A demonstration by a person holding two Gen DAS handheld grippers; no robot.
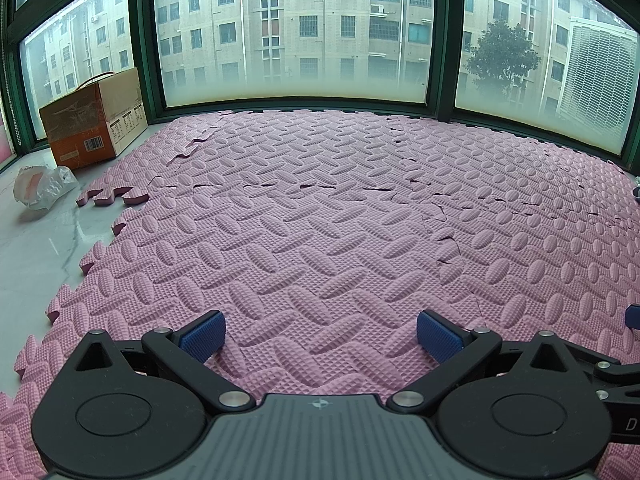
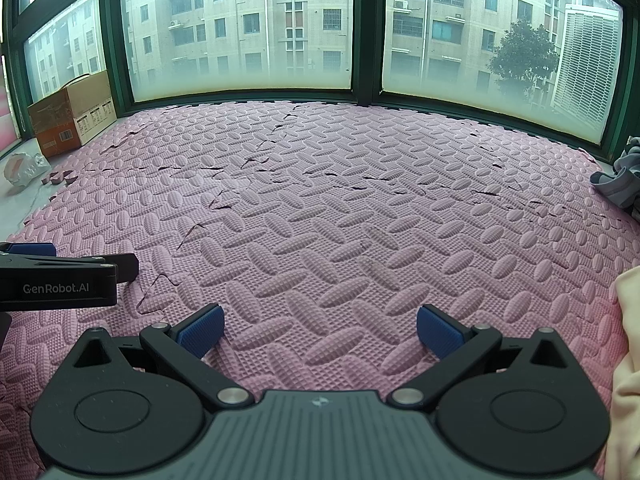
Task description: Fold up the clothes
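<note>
Both cameras look across a wide floor of pink foam mat point(image 1: 320, 200) tiles, embossed with oval ridges and locked together like puzzle pieces, with several seams lifted or gaping. The left gripper point(image 1: 320, 338) hovers low over the near part of the mat, its two blue-padded fingers point(image 1: 202, 338) spread wide apart with only bare mat between them. The right gripper point(image 2: 320, 332) sits the same way in its own view, fingers released and grasping nothing. In the right wrist view the left gripper appears side-on at the left edge, a black body printed "GenRobot.AI". The clothes lie off to the right: a pile of grey clothing point(image 2: 618, 184) rests at the far right edge of the mat near the window frame, and a pale cream garment point(image 2: 628, 360) fills the near right edge of that view, close beside the right gripper; how much of it lies on the mat cannot be told. At the far left corner, on bare pale floor just beyond the mat's edge, stands an orange and brown cardboard box point(image 1: 92, 120) against the window, with a crumpled clear plastic bag point(image 1: 40, 184) just in front of it. Tall green-framed windows point(image 1: 296, 32) run along the mat's far edge, showing apartment blocks and a tree outside.
</note>
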